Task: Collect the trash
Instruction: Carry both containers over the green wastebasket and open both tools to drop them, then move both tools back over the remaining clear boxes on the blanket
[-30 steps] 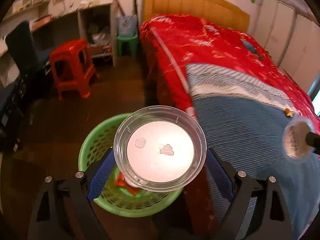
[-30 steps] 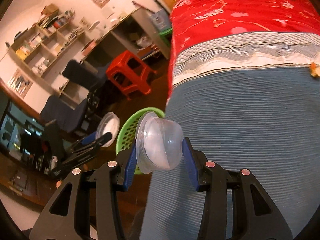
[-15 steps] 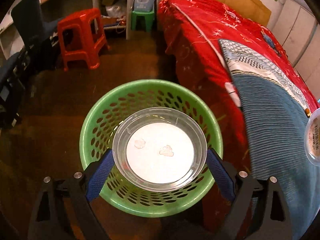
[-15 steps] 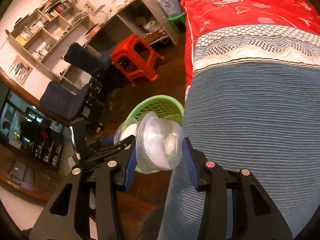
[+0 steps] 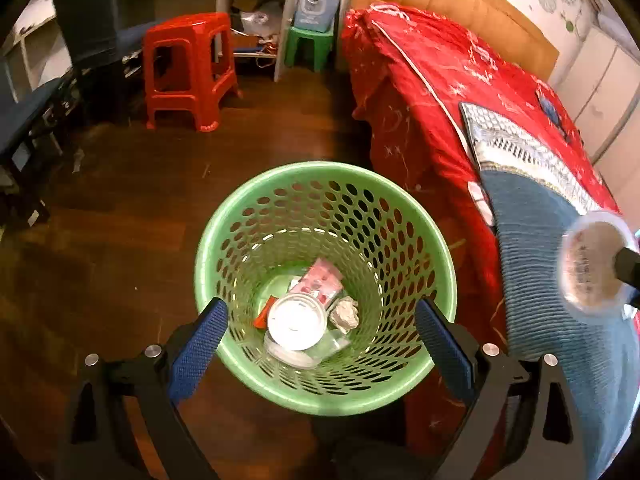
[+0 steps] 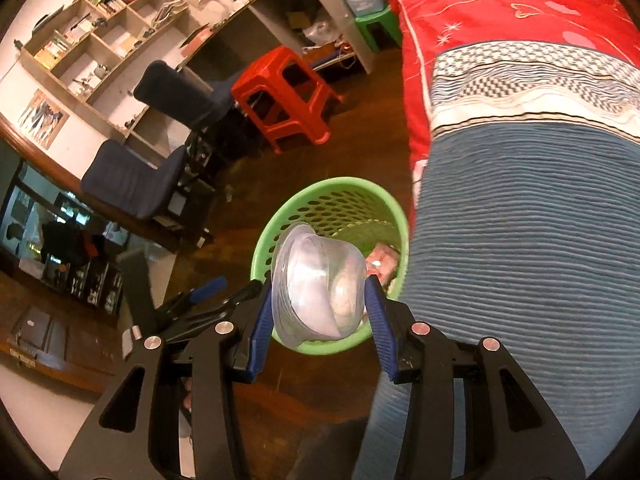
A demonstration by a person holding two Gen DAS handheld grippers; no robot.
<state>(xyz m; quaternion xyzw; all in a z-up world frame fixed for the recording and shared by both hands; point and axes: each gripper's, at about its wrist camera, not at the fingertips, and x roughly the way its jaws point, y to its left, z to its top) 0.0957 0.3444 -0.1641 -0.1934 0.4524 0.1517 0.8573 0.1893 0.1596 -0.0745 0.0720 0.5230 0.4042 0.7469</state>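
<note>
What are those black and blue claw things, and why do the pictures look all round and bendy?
Those claws are two grabbing tools, and a person holds one in each hand. Each tool carries a little camera with a very wide lens, and that bends the room into a circle.

One picture looks along the left gripper. Its blue fingers are spread apart and hold nothing. Under them stands a green basket on the wooden floor, with a round clear lid, a pink wrapper and a crumpled paper ball lying inside.

The other picture looks along the right gripper. It squeezes a clear plastic cup over the same basket, beside the bed. The cup will probably be dropped in next.
</note>
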